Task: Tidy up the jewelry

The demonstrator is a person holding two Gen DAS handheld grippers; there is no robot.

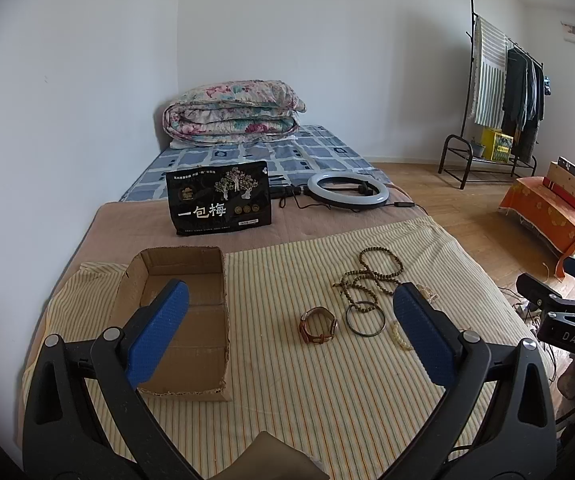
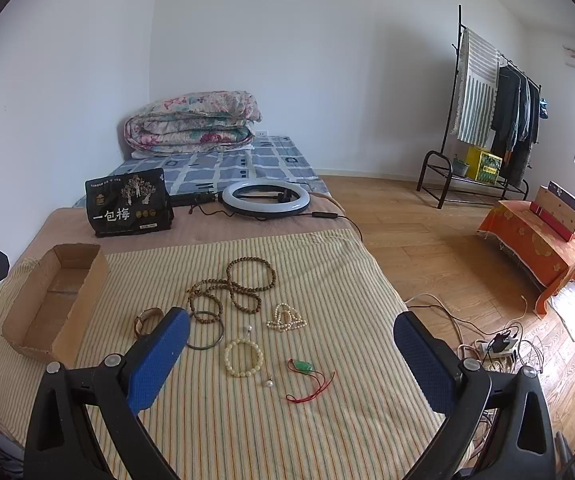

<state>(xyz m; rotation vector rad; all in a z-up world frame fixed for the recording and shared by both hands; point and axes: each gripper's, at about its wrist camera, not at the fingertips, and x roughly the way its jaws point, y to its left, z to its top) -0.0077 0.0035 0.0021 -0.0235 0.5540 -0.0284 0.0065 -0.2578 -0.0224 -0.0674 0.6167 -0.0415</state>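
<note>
Both tools hang above the striped cloth (image 2: pixel 247 432) with nothing between their blue pads. The left gripper (image 1: pixel 291 336) has its jaws spread wide, and the right gripper (image 2: pixel 291 356) is spread just as wide.

In the right wrist view, nearest the jaws, a green pendant on a red cord (image 2: pixel 305 376) lies at about 5 o'clock from the cream bead bracelet (image 2: pixel 243 358), with a single pearl (image 2: pixel 269 382) between them. A thin dark bangle (image 2: pixel 206 330) sits at 10 o'clock from that bracelet, partly behind the left finger, and the brown-strap watch (image 2: pixel 147 320) lies just beside it at 9 o'clock. A small pearl strand (image 2: pixel 286 320) rests at 2 o'clock from the bracelet. Farther out, the long brown bead strands (image 2: pixel 231 286) are looped loosely and touch the bangle's far edge.

The open cardboard box (image 1: pixel 185 320) stands at 9 o'clock from the watch (image 1: pixel 318 326), well apart from the jewelry.

Beyond the cloth stand a black snack bag (image 1: pixel 218 198) and a ring light (image 1: pixel 347 191), then a folded floral quilt (image 1: pixel 233 112) by the wall.
</note>
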